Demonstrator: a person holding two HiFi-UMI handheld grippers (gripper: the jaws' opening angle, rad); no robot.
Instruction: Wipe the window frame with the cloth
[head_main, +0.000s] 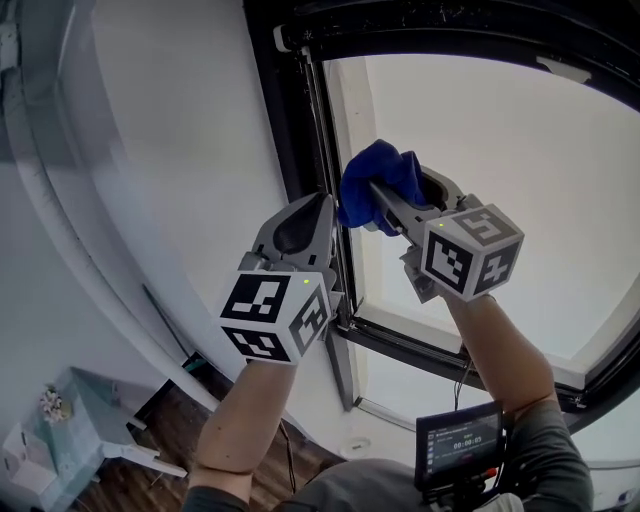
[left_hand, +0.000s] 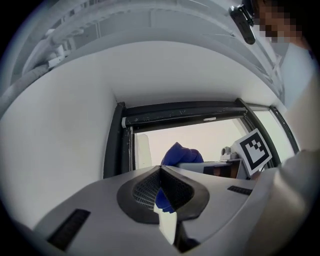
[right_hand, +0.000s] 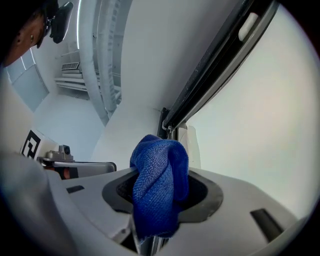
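Note:
The blue cloth (head_main: 372, 180) is bunched between the jaws of my right gripper (head_main: 385, 195), which is shut on it. The cloth sits close to the black window frame (head_main: 290, 130), by its left upright below the top corner. In the right gripper view the cloth (right_hand: 157, 190) fills the jaws, with the frame (right_hand: 210, 65) running up behind it. My left gripper (head_main: 325, 205) is raised beside the right one, close to the same upright, its tips together and nothing between them. In the left gripper view the cloth (left_hand: 180, 154) shows beyond the closed tips (left_hand: 161, 169), in front of the frame (left_hand: 120, 145).
Bright window glass (head_main: 480, 150) fills the right side. A white wall (head_main: 180, 150) lies left of the frame, with curved white rails above. A small white table (head_main: 90, 420) stands low at the left. A screen device (head_main: 458, 445) hangs at the person's chest.

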